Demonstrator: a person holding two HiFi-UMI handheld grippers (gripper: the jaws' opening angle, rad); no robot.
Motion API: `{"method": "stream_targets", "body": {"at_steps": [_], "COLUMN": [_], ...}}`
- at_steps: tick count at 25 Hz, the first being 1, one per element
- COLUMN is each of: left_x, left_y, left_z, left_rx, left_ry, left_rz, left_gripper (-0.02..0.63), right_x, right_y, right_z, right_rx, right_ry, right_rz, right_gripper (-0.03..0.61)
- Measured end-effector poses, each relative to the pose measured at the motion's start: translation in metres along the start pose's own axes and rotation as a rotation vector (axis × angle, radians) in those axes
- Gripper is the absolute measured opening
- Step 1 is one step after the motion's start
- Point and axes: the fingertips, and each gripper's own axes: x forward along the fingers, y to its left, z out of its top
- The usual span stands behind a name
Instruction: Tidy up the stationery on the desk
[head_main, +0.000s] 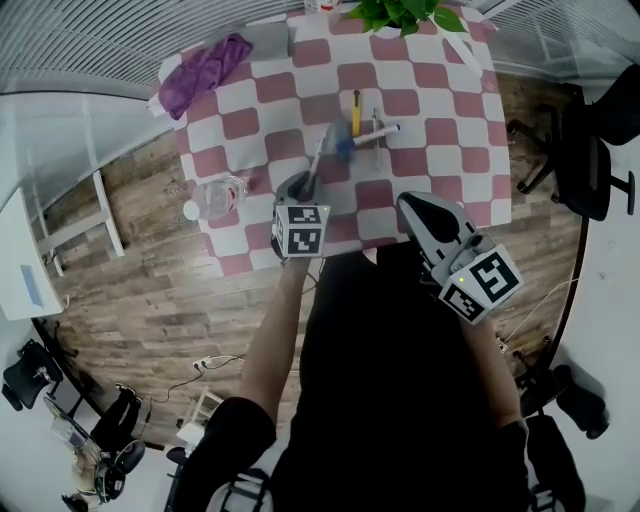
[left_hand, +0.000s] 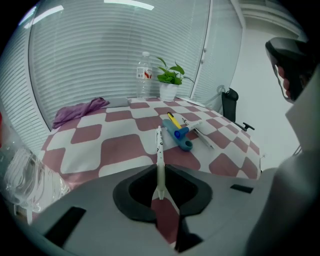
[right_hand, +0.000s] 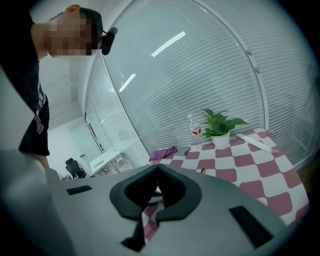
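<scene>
A white pen (left_hand: 159, 150) is pinched upright between the jaws of my left gripper (left_hand: 160, 170), its tip pointing out over the table. In the head view this gripper (head_main: 303, 186) hovers over the near middle of the pink-and-white checked table (head_main: 420, 160), the white pen (head_main: 318, 158) sticking out ahead of it. Just beyond lie a blue pen (left_hand: 179, 136), a yellow pen (left_hand: 172, 120) and a thin silver-white pen (left_hand: 199, 133), bunched together. My right gripper (head_main: 420, 208) is at the table's near right edge; its jaws (right_hand: 157, 167) meet with nothing between them.
A potted plant (head_main: 400, 12) and a water bottle (left_hand: 144, 75) stand at the far edge. A purple cloth (head_main: 205, 72) lies at the far left corner, crumpled clear plastic (head_main: 218, 195) at the left edge, and a long white strip (right_hand: 255, 141) at the far right. Office chairs (head_main: 585, 160) stand to the right.
</scene>
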Motion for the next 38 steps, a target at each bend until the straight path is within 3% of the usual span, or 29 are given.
{"method": "stream_targets", "body": {"at_steps": [13,21,29,33,38], "left_x": [-0.014,-0.009,-0.008,-0.01,-0.014], "left_y": [0.043,0.052,0.049,0.048,0.039], "left_z": [0.005,-0.003,-0.005,-0.002,0.011], "left_rx": [-0.269,-0.347,-0.317,-0.292,-0.18], "left_ry": [-0.05,-0.019,-0.01,-0.015,-0.048], "left_rz": [0.175,0.212,0.221,0.235,0.241], "left_gripper": [0.072,0.074,0.077,0.126,0.175], "right_x": [0.009,0.008,0.003,0.0,-0.006], "right_y": [0.006,0.006,0.003,0.0,-0.006], "right_z": [-0.003,-0.005,-0.005,-0.003,-0.002], "right_rx": [-0.012,-0.013,-0.01,-0.003,0.004], "right_ry": [0.023,0.038,0.032,0.023,0.01], "right_rz": [0.001,0.004,0.01,0.01,0.01], "right_gripper": [0.021,0.021,0.021,0.021,0.021]}}
